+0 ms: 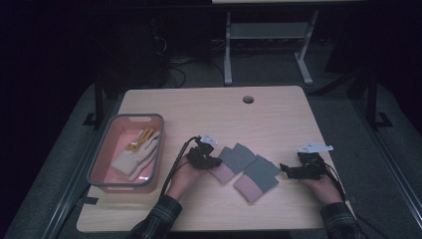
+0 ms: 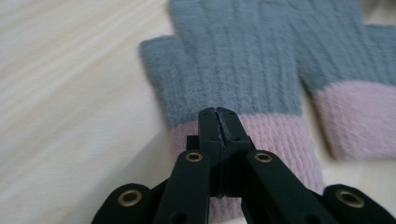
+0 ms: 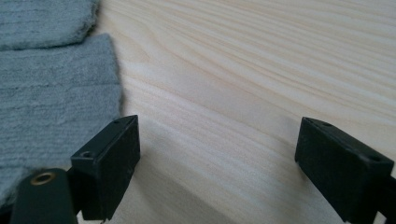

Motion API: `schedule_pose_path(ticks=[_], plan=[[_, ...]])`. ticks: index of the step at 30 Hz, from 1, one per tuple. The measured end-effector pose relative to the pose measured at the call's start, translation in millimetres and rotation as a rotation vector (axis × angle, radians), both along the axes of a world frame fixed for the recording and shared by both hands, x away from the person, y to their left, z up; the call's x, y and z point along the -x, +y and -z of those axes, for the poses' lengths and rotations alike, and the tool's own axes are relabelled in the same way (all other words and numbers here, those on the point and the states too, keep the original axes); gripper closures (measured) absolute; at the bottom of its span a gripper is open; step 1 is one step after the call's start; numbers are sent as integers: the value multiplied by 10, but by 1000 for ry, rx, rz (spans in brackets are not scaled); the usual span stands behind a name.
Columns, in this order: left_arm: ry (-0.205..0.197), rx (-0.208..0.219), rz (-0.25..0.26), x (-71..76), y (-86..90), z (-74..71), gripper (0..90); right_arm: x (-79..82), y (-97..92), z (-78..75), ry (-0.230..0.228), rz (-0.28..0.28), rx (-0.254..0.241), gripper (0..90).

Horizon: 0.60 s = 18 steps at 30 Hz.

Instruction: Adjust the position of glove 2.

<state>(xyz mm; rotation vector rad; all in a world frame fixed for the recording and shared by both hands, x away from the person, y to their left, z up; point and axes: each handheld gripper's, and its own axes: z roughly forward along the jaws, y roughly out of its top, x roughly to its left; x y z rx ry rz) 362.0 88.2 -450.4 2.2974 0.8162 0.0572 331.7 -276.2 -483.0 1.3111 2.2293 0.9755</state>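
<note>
High view has two grey/pink gloves [image 1: 247,171] side by side mid-table, w/ a pink bin [image 1: 101,158] off to the left. Left gripper [image 2: 219,116] is clamped tight over the near glove's pink cuff [image 2: 280,133], tho can't tell if it's actually pinching fabric. Right gripper [image 3: 217,154] is spread wide on bare table [image 3: 243,70], just beside the other glove's grey edge [image 3: 56,93].
</note>
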Motion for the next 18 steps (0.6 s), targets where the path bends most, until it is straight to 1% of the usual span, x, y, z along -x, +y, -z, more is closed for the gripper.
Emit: schedule_pose_path(ticks=[2,3,5,7,9,11,13,15,16,17,18], plan=[[-6,-7,11,24,-10,-23,850,0,0,0,0,0,0,138],[-10,1,7,22,-7,-40,834,0,0,0,0,0,0,138],[-21,21,-24,-8,18,-71,791,0,0,0,0,0,0,138],[-27,23,-60,-67,53,-81,729,0,0,0,0,0,0,138],[-20,42,-96,-119,71,-60,669,0,0,-1,0,-1,0,138],[-12,64,-117,-160,82,-28,590,0,0,-1,1,0,-1,138],[-1,68,-120,-180,64,19,559,0,0,-1,1,1,-1,138],[6,45,-100,-182,38,61,531,0,0,-1,1,1,-1,138],[6,49,-105,-174,16,81,528,0,0,-1,1,0,-1,138],[5,46,-100,-172,9,92,527,0,0,-1,1,0,-1,138],[2,37,-96,-169,-1,100,529,0,0,-1,1,0,-1,138]])
